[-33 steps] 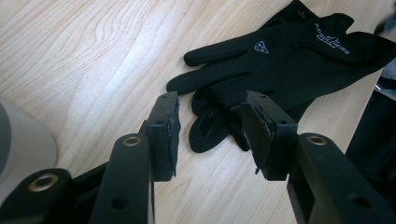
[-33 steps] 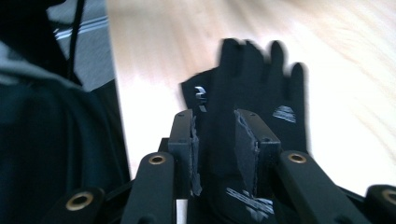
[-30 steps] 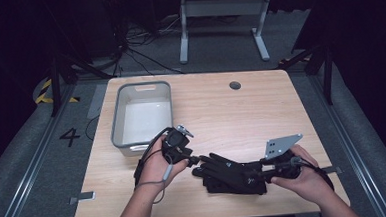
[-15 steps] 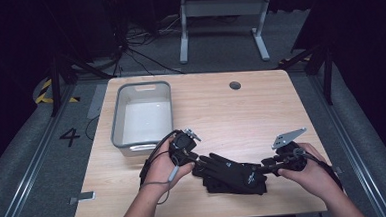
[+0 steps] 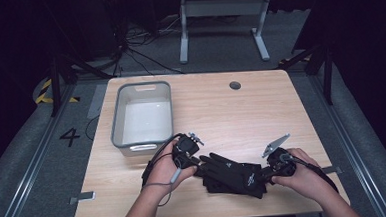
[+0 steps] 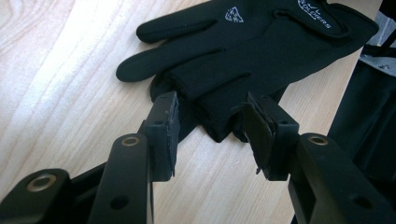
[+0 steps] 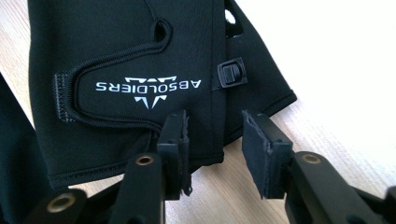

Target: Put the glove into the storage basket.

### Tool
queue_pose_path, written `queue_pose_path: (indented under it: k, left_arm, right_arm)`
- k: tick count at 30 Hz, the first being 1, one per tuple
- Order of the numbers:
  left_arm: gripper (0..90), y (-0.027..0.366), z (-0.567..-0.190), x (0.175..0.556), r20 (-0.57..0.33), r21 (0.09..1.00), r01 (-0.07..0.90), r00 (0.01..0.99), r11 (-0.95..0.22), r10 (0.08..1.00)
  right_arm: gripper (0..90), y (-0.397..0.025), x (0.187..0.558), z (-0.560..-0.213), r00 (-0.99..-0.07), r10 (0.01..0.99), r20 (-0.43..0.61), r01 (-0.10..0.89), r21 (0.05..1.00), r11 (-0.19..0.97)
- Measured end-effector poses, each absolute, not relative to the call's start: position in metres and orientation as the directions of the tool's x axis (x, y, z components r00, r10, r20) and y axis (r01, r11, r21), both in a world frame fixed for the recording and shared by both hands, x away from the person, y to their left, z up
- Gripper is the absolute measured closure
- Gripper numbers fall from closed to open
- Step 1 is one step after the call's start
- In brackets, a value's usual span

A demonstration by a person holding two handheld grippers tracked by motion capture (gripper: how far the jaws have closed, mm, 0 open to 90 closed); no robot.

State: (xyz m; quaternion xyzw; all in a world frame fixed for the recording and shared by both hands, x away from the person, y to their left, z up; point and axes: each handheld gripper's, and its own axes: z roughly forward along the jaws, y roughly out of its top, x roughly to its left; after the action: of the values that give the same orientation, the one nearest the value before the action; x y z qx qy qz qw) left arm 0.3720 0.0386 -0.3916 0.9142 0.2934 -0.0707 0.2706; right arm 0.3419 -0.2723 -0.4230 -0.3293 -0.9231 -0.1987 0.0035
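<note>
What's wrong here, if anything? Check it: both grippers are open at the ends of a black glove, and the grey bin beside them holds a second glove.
One thing is wrong: the bin is empty, as the high view shows. The rest stands: the left gripper is open at the glove's fingertips, and the right gripper is open at its cuff.
</note>
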Motion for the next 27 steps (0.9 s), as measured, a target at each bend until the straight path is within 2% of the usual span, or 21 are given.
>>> queue_pose_path:
  k: [16,27]
  left_arm:
    - [53.4,0.025,-0.416,0.373,-0.302,0.366,0.537,0.841,-0.76,0.449]
    - [57.8,0.018,-0.427,0.376,-0.326,0.348,0.523,0.846,-0.779,0.422]
  right_arm:
    - [56.7,-0.265,0.344,-0.43,-0.813,0.57,0.119,0.574,0.329,0.75]
    - [58.9,-0.264,0.343,-0.431,-0.813,0.57,0.121,0.574,0.325,0.751]
